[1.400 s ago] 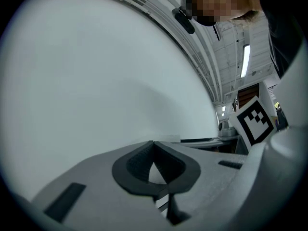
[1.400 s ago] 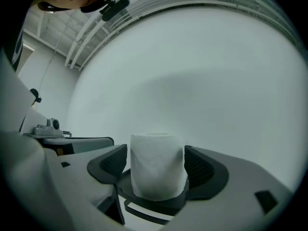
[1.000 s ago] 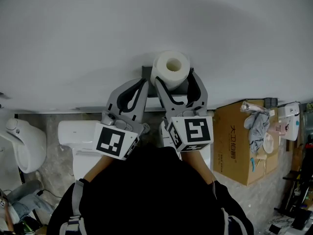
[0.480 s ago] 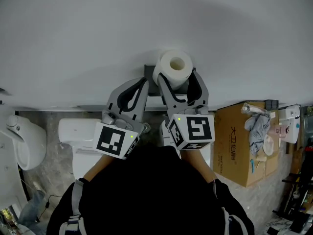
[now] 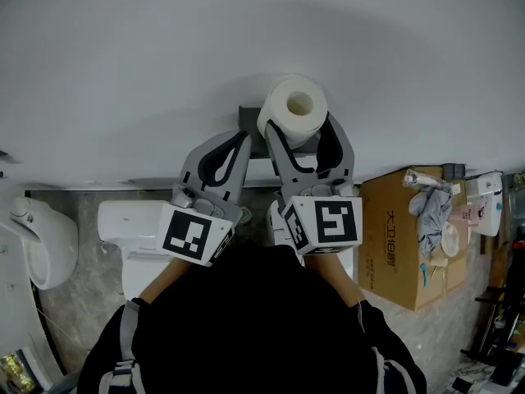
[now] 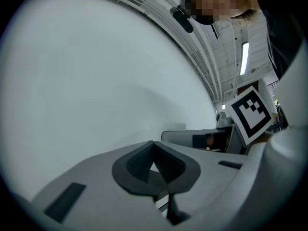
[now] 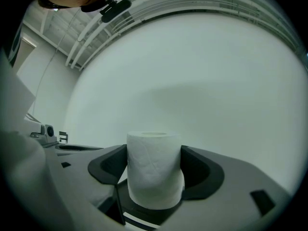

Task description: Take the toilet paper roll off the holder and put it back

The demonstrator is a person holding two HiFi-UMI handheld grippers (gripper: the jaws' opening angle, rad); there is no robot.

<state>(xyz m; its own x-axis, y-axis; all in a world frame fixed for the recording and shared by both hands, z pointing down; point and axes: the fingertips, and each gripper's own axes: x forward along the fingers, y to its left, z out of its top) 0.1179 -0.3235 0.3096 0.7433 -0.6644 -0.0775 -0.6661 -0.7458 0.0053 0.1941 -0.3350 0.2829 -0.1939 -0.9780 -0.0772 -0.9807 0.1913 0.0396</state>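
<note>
Head view, read from the left: met a white urinal (image 5: 33,240) at the far edge and a white toilet (image 5: 131,224) beside it on the marbled floor (image 5: 82,290). Next found the left gripper (image 5: 238,142) clenched on nothing, with pads pressed together in the left gripper view and tips raised toward the pale wall (image 5: 246,39), just left of the dark holder (image 5: 246,120). Then found the right gripper (image 5: 299,131) clamped on the toilet paper roll (image 5: 294,112), with one jaw against each side and the core hole facing the camera, right in front of the holder; could not tell whether resting on it. Saw it upright between the dark pads in the right gripper view. Farther right, noted a cardboard box (image 5: 398,245) on the floor with a grey cloth (image 5: 431,212) draped over its top.
</note>
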